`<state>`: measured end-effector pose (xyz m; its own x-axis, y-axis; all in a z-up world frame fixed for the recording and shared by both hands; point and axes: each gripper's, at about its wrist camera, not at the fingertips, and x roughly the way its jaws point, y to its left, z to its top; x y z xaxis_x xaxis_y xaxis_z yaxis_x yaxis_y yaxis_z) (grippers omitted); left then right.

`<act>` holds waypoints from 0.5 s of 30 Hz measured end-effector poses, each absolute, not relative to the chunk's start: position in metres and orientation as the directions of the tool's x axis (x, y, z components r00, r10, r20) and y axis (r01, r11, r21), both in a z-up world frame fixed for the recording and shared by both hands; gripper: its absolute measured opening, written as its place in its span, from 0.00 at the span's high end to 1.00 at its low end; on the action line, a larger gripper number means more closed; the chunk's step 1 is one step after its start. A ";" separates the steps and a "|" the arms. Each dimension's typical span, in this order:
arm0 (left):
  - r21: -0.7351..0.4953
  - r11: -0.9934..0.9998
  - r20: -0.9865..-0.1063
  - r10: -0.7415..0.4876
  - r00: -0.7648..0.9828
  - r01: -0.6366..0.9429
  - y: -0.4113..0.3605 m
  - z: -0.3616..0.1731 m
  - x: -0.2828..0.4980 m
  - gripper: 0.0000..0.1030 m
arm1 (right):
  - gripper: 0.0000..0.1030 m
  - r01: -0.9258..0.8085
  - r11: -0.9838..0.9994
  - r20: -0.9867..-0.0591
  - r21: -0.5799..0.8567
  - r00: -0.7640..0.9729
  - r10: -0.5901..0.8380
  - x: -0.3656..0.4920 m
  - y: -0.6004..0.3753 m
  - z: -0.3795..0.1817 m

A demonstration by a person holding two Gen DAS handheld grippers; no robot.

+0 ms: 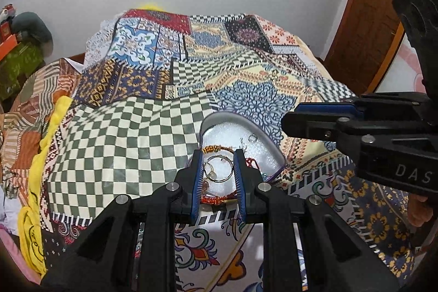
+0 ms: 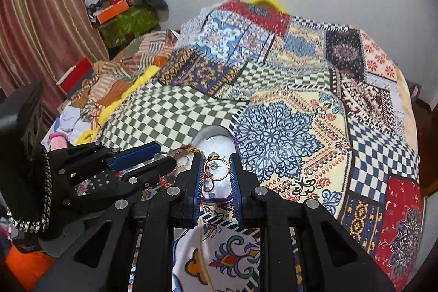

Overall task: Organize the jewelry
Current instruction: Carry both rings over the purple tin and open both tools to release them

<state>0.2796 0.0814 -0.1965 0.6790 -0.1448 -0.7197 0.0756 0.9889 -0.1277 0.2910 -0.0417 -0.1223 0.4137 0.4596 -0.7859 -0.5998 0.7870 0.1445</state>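
A shallow silver tray (image 1: pixel 269 140) with a purple rim lies on the patchwork bedspread and holds jewelry. In the left wrist view a red-and-gold bangle (image 1: pixel 216 148), a thin silver ring (image 1: pixel 219 168) and a small ring (image 1: pixel 252 138) lie in it. My left gripper (image 1: pixel 218 171) is open, its jaws standing over the tray on either side of the silver ring. In the right wrist view my right gripper (image 2: pixel 216 171) is open over the same tray (image 2: pixel 216 134), around a gold ring (image 2: pixel 217 167) and a beaded piece (image 2: pixel 209 186). Each gripper shows in the other's view, the right one (image 1: pixel 323 122) and the left one (image 2: pixel 131 158).
The patchwork bedspread (image 1: pixel 153 127) covers the bed. Folded clothes and a yellow cloth (image 1: pixel 35 177) lie along its left side. Boxes and a green bag (image 2: pixel 126 18) stand in the far left corner. A wooden door (image 1: pixel 377 12) is at the right.
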 end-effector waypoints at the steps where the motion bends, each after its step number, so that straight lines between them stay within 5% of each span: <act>1: -0.130 0.988 -0.726 -0.149 0.672 0.078 0.081 -0.200 0.281 0.80 | 0.83 -0.598 0.788 -0.793 0.143 0.408 0.453 0.292 -0.041 -0.126; 15: -0.148 0.986 -0.756 -0.159 0.635 0.071 0.081 -0.217 0.292 0.80 | 0.83 -0.586 0.789 -0.839 0.187 0.322 0.438 0.307 -0.036 -0.152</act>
